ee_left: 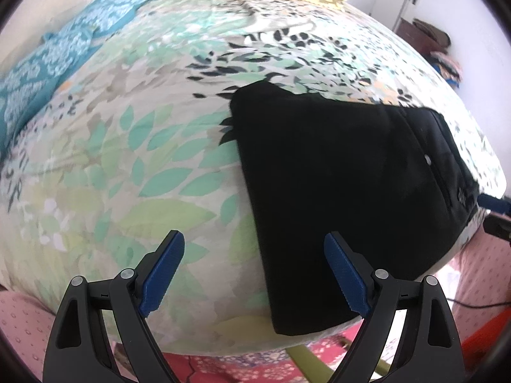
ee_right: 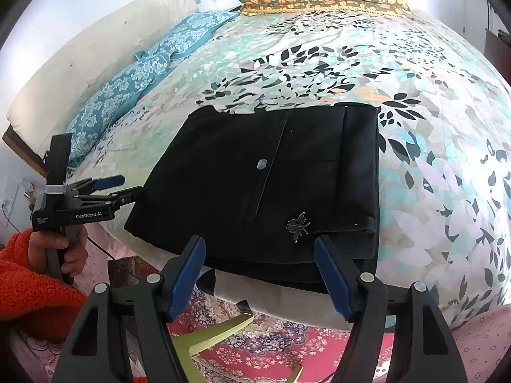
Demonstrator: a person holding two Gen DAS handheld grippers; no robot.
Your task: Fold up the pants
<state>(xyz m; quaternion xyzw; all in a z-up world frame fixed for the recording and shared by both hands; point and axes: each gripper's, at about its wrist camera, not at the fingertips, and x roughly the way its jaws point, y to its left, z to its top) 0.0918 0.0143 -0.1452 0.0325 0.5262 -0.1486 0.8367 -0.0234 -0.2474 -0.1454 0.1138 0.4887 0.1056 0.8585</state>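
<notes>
Left claw [ee_left: 254,273] apart, right claw [ee_right: 258,276] apart, smooth black folded pants [ee_right: 271,178], seemingly rectangular, leafy bedspread [ee_right: 431,159]

Black pants [ee_right: 255,178]; leafy green bedspread [ee_right: 431,146], prob. floral.

The left gripper [ee_right: 127,186] is a black frame with blue ribbed pads, silver pivot screws and white "GenRobot.AI" lettering on its side. A fuzzy orange-red sleeve [ee_right: 28,274] shows at eight o'clock. The right gripper [ee_right: 258,276] matches: black arms, blue pads, silver screws.
</notes>
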